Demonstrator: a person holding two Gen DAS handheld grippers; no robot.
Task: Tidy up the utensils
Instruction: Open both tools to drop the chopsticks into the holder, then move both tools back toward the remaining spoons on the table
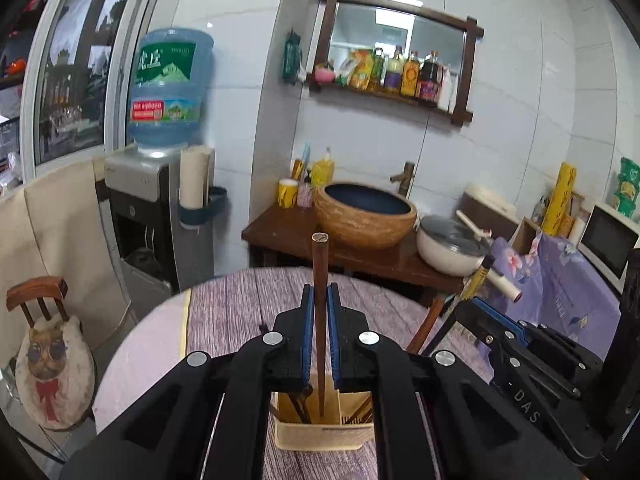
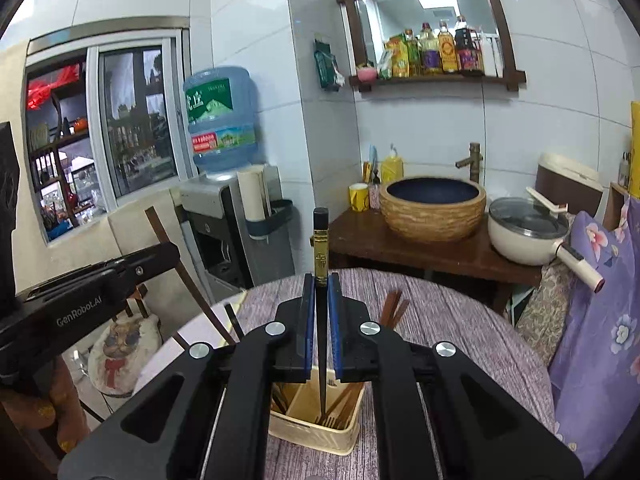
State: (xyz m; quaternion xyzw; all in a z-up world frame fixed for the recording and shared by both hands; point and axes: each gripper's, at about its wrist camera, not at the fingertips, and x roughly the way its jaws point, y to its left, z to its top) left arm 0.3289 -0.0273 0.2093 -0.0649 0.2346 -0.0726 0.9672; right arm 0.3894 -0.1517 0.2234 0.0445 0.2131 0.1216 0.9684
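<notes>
While both tongs hang above the cream utensil box on the purple wood-grain counter, each is clamped tight on a single chopstick. The left tongs grip a brown chopstick whose tip points down into the box, its blunt end standing above the pads. The right tongs pinch a black chopstick with a gold band, its tip also over the box, where more chopsticks lie.

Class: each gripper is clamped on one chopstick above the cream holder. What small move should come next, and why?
Probably a short further lift. The left gripper pinches a brown chopstick and the right gripper a black gold-banded chopstick, yet both tips seem to hang inside the cream holder, among other utensils.
</notes>
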